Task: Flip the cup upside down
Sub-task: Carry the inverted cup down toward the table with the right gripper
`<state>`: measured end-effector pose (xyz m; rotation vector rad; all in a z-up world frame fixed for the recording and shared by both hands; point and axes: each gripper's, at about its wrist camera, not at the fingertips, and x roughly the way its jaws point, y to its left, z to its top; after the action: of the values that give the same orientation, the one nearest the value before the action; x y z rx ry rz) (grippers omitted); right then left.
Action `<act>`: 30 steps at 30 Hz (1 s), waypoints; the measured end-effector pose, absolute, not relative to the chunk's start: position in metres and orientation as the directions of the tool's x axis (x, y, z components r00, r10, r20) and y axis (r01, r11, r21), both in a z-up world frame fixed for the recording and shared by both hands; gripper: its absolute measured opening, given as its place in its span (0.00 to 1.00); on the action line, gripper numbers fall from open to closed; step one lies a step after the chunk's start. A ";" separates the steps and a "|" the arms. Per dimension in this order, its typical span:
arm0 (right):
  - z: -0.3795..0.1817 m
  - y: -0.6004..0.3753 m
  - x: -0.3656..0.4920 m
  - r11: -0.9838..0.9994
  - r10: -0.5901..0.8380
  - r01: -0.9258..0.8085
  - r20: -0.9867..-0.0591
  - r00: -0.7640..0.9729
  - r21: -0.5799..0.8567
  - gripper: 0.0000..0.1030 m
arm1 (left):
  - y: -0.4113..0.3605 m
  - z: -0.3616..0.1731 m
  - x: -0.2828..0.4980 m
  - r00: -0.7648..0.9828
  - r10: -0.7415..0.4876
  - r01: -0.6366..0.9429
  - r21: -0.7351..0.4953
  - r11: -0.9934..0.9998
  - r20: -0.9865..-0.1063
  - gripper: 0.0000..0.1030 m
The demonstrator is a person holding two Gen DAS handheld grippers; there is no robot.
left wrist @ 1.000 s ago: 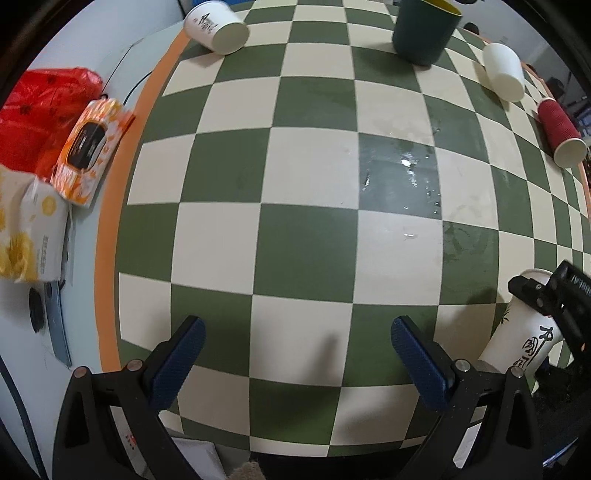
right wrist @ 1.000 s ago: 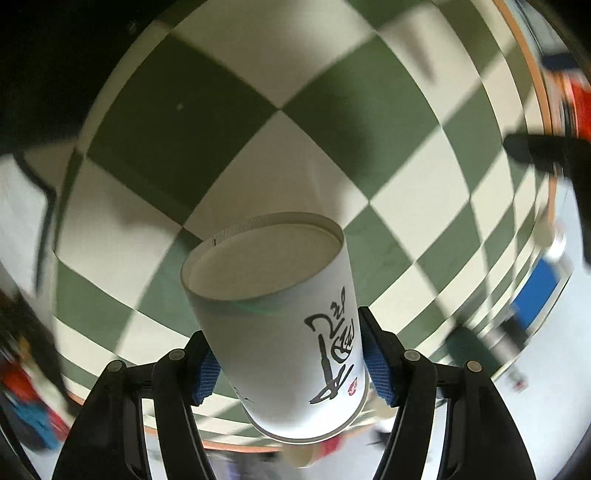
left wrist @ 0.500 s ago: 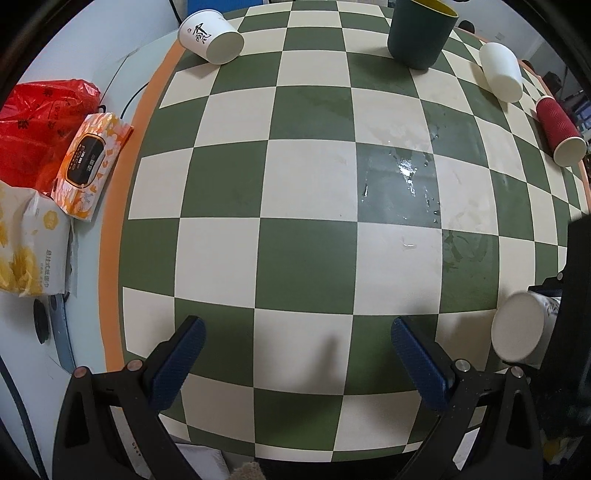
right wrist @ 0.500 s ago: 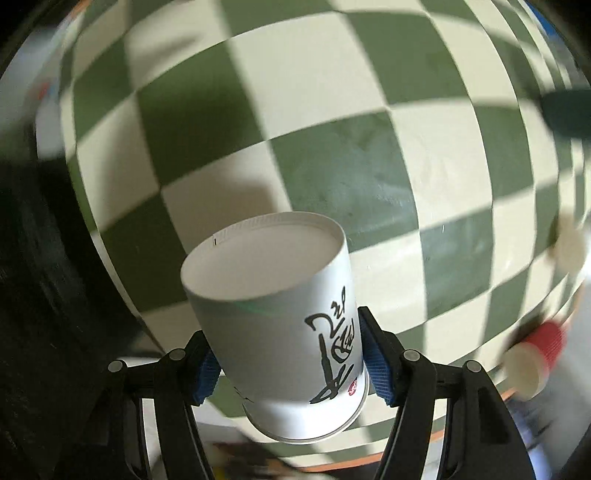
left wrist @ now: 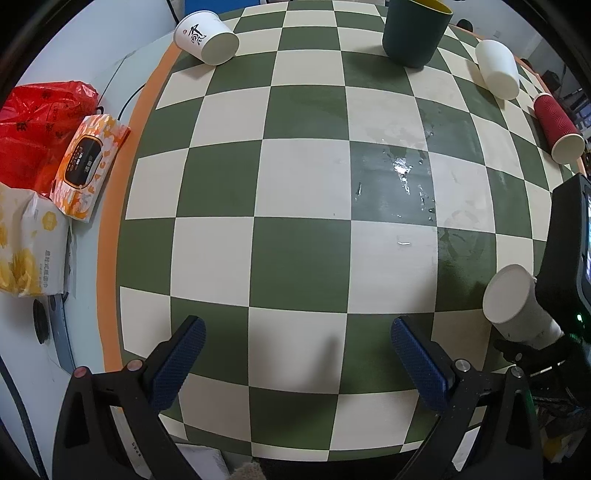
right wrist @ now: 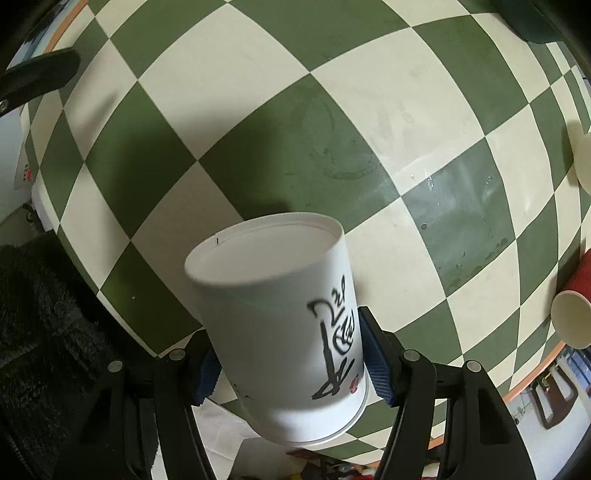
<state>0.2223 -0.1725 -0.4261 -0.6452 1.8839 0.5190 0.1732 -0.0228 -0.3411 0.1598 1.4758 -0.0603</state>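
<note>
White paper, black brush lettering: the cup (right wrist: pixel 280 332) sits pinched in our right gripper (right wrist: pixel 291 363), its blue pads (right wrist: pixel 376 369) pressed against the wall near the rim end, the closed base pointing away from the camera toward the checkered tablecloth (right wrist: pixel 258 110). We cannot tell whether the cup touches the cloth; the rim at 6 o'clock is partly hidden behind the gripper frame. From the left wrist view the same cup (left wrist: pixel 517 306) appears at 4 o'clock, base toward us, its far end swallowed by the dark body of the right gripper (left wrist: pixel 546 343).

Our left gripper (left wrist: pixel 295 362) hangs spread wide over the cloth, holding nothing, pads (left wrist: pixel 177 362) well apart.

Around the cloth in the left view: a lettered paper cup (left wrist: pixel 207 37) lying on its side at 11 o'clock, a dark green cup (left wrist: pixel 415 31) cut off at 1 o'clock, a plain white cup (left wrist: pixel 498 68) and a red ribbed cup (left wrist: pixel 557 127) on their sides at 2 o'clock. Wet sheen (left wrist: pixel 402 170) right of centre. A wipes pack (left wrist: pixel 86 166), red bag (left wrist: pixel 33 125) and tissue pack (left wrist: pixel 29 247) at 9 o'clock.
</note>
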 end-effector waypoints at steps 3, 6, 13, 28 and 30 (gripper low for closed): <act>-0.434 -0.164 0.215 0.780 -0.193 -0.624 -0.927 -0.323 0.054 0.66 | -0.023 -0.341 0.172 0.096 0.057 0.139 0.070 0.988 -0.994 1.00; -0.440 -0.170 0.218 0.794 -0.190 -0.606 -0.928 -0.319 0.045 0.66 | -0.023 -0.341 0.172 0.096 0.057 0.137 0.070 0.988 -0.994 1.00; -0.448 -0.168 0.217 0.819 -0.179 -0.572 -0.930 -0.320 0.039 0.67 | -0.024 -0.341 0.169 0.101 0.062 0.137 0.075 0.988 -0.993 1.00; -0.430 -0.175 0.233 0.859 -0.119 -0.507 -0.936 -0.333 0.071 0.82 | -0.033 -0.332 0.164 0.118 0.066 0.152 0.084 0.985 -0.991 1.00; -0.431 -0.174 0.237 0.863 -0.119 -0.500 -0.935 -0.335 0.070 0.82 | -0.034 -0.332 0.163 0.117 0.066 0.152 0.083 0.985 -0.991 1.00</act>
<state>0.2368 -0.1745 -0.4315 -0.4606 1.8947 0.4173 0.1631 -0.0336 -0.3320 0.1795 1.4547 -0.0632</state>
